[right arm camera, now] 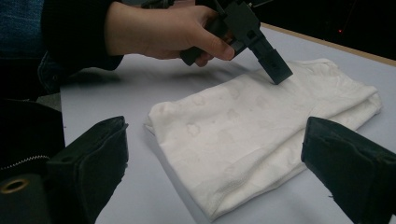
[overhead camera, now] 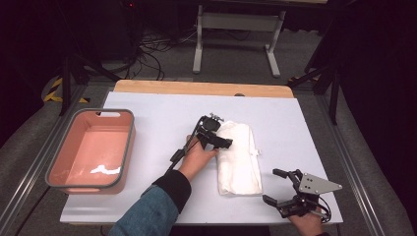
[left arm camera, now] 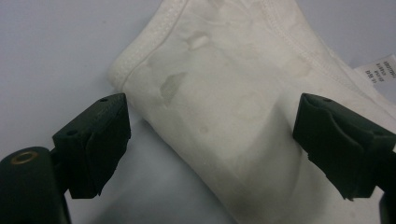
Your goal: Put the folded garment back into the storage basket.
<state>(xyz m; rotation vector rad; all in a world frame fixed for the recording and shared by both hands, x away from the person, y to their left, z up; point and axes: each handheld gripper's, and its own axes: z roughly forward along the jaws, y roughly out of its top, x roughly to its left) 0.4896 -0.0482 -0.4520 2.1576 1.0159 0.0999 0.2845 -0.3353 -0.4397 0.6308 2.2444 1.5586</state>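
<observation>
At the left side of the white table (overhead camera: 157, 105) a pink tub (overhead camera: 129, 142) with a grey rim is sitting, with only a small pale patch showing on its floor, well apart from everything else. Moving toward the middle, a hand in a dark cuff and blue sleeve is holding the left gripper (overhead camera: 222, 141) over the left edge of the folded white garment (overhead camera: 239, 157). In the left gripper view its jaws are standing wide apart, one over the bare table just beside the cloth's hemmed corner and the other over the cloth itself, gripping nothing; a printed label (left arm camera: 380, 73) is sticking out at the far edge of the fabric. The garment is lying flat, folded into a long narrow stack, slightly right of the table's centre. Further right, near the front right corner, the right gripper (overhead camera: 276, 187) is resting low and apart from the cloth, its grey plate on top. Its jaws are spread wide too, and are framing the garment (right arm camera: 261, 135) from a distance, with the left gripper's tip (right arm camera: 275, 70) touching down on the fabric beyond.
</observation>
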